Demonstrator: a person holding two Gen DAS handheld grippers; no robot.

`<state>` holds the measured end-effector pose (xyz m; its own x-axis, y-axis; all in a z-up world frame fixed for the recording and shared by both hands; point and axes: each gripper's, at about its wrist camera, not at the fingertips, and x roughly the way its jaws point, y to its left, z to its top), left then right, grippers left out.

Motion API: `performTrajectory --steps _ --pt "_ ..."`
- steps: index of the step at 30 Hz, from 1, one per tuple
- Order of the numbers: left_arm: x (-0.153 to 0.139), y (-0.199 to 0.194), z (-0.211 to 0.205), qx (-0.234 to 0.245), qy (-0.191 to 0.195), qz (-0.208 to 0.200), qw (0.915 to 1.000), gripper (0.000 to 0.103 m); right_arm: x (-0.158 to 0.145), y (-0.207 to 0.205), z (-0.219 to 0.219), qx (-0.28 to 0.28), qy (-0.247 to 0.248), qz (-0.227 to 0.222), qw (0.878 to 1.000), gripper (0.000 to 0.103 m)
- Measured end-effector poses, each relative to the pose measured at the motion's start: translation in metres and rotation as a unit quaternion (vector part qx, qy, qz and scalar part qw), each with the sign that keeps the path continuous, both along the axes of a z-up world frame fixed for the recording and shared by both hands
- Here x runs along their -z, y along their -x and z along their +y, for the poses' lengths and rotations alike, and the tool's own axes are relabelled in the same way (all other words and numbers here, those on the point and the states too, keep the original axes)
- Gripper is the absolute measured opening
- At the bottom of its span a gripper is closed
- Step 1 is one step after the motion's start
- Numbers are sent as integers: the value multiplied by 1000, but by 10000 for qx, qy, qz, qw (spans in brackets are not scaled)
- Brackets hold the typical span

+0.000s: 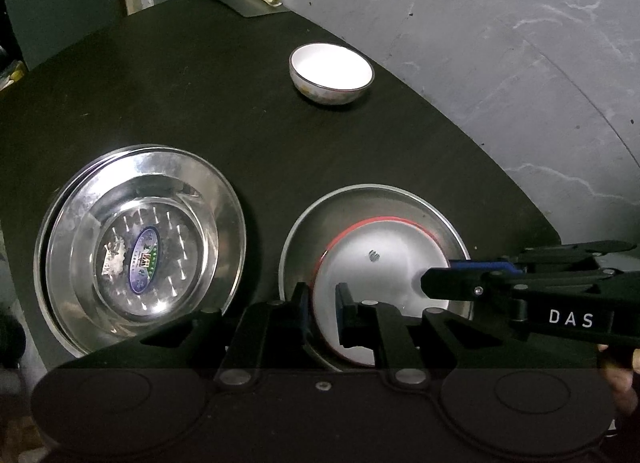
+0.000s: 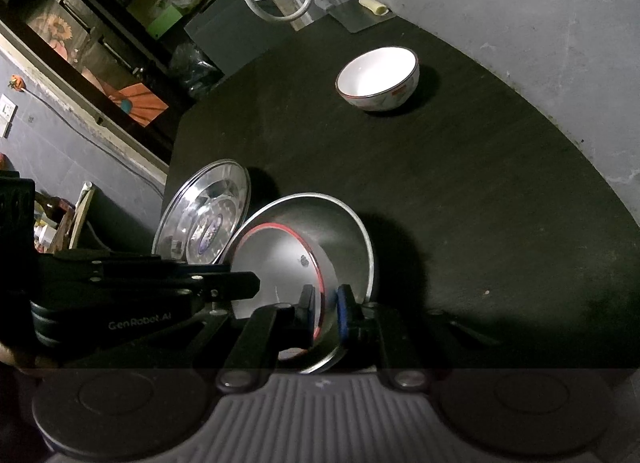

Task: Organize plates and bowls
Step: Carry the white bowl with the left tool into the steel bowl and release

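Red-rimmed white bowl (image 1: pixel 376 263) sits mouth-up inside steel plate (image 1: pixel 400 199); left gripper (image 1: pixel 322 305) and right gripper (image 2: pixel 325 305) each clamp its rim.

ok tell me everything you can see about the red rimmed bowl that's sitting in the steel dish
The red-rimmed bowl is white, looks ceramic or melamine, with a thin red band at its lip and a small dark mark inside. It sits upright and empty, nested in the steel dish near the table's front edge. The left claw and the right claw each straddle its rim on opposite sides, one finger inside and one outside.
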<state>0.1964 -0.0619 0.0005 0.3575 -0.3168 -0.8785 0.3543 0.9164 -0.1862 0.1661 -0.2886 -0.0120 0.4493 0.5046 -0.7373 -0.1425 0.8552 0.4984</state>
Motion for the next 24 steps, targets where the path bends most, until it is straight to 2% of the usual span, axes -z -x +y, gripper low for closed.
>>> performTrajectory --steps 24 --pt "-4 -6 3 -73 101 -40 9999 16 -2 -5 4 -74 153 -87 9998 24"
